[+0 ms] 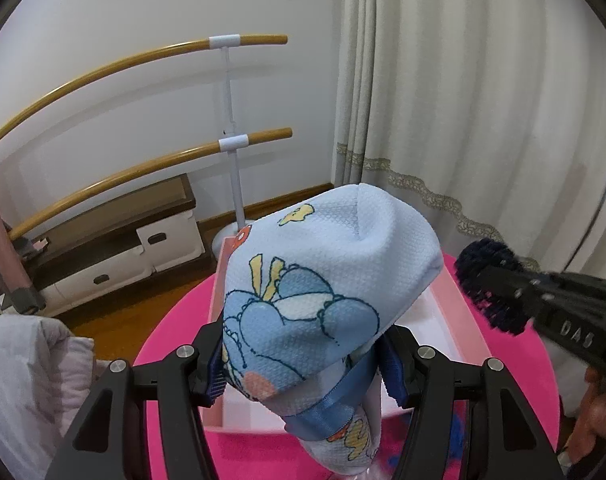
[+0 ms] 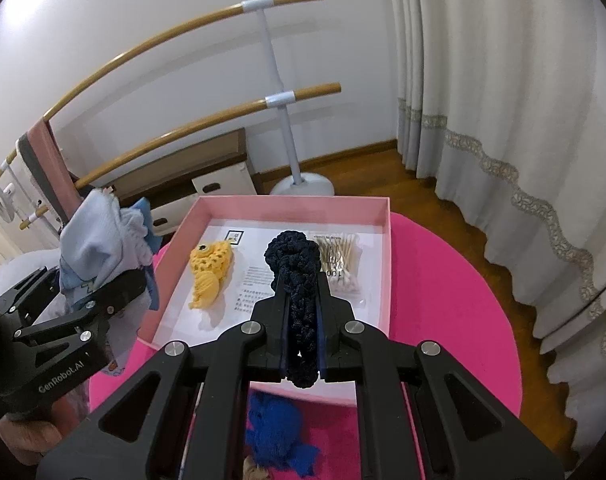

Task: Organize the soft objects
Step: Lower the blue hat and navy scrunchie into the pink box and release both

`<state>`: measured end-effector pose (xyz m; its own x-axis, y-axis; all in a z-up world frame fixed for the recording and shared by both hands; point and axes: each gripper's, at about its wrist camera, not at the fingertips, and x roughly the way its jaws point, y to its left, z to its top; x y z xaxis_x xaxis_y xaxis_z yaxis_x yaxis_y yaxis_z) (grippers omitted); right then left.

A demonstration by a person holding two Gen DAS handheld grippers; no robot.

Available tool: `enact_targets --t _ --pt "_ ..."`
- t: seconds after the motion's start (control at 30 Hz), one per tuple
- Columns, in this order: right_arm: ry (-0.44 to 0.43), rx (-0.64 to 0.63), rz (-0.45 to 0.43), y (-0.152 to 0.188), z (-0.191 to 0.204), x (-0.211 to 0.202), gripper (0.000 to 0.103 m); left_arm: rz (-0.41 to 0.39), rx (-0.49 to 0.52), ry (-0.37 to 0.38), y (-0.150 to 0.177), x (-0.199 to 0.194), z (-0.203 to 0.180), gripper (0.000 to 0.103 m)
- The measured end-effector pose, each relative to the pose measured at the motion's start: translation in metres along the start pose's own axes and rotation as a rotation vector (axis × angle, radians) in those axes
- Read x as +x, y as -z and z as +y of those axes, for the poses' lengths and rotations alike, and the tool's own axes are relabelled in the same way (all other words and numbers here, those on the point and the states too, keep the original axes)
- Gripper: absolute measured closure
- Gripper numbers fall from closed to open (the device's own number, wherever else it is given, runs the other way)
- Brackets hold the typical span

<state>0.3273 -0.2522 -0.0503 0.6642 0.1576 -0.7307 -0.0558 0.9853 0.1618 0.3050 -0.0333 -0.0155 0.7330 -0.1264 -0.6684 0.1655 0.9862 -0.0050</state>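
My left gripper (image 1: pixel 303 364) is shut on a rolled light-blue cartoon-print cloth (image 1: pixel 319 280) tied with a blue ribbon, held above the pink box (image 1: pixel 459 300). The same cloth (image 2: pixel 99 236) and left gripper (image 2: pixel 143 276) show at the left of the right wrist view. My right gripper (image 2: pixel 301 304) is shut on a dark navy crocheted piece (image 2: pixel 295 268), held over the pink box (image 2: pixel 303 204); it appears again as the navy piece (image 1: pixel 487 280) at the right of the left wrist view. In the box lie a yellow crocheted fish (image 2: pixel 211 272) and a pack of cotton swabs (image 2: pixel 341 260).
The box stands on a round pink table (image 2: pixel 455 320). A bright blue knitted item (image 2: pixel 275 432) lies on the table under my right gripper. Behind are a double wooden barre (image 2: pixel 183 120), a low cabinet (image 1: pixel 115 248), curtains (image 2: pixel 503 120) and wooden floor. A hand (image 2: pixel 27 440) grips the left handle.
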Motion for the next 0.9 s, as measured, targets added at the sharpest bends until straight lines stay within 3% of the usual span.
enact_targets --t 0.43,0.67,0.7,0.73,0.77,0.8,0.9 --pt "0.000 0.026 0.108 0.004 -0.016 0.049 0.090 0.094 0.000 0.004 -0.028 0.060 -0.023 0.045" --pt "-0.002 0.030 0.134 0.008 -0.017 0.062 0.085 0.135 0.004 0.002 -0.046 0.094 -0.023 0.040" --pt "-0.001 0.031 0.134 0.008 -0.017 0.062 0.083 0.136 0.004 -0.001 -0.049 0.099 -0.023 0.034" --pt "-0.001 0.033 0.134 0.008 -0.017 0.062 0.078 0.134 0.004 -0.009 -0.051 0.100 -0.024 0.030" --pt "-0.002 0.033 0.133 0.008 -0.018 0.063 0.075 0.127 0.007 -0.014 -0.052 0.102 -0.025 0.018" --pt "0.000 0.035 0.129 0.008 -0.019 0.062 0.062 0.115 0.014 -0.026 -0.053 0.099 -0.025 0.007" --pt "0.025 0.048 0.110 0.008 -0.023 0.058 0.042 0.079 0.033 -0.063 -0.053 0.096 -0.027 0.000"
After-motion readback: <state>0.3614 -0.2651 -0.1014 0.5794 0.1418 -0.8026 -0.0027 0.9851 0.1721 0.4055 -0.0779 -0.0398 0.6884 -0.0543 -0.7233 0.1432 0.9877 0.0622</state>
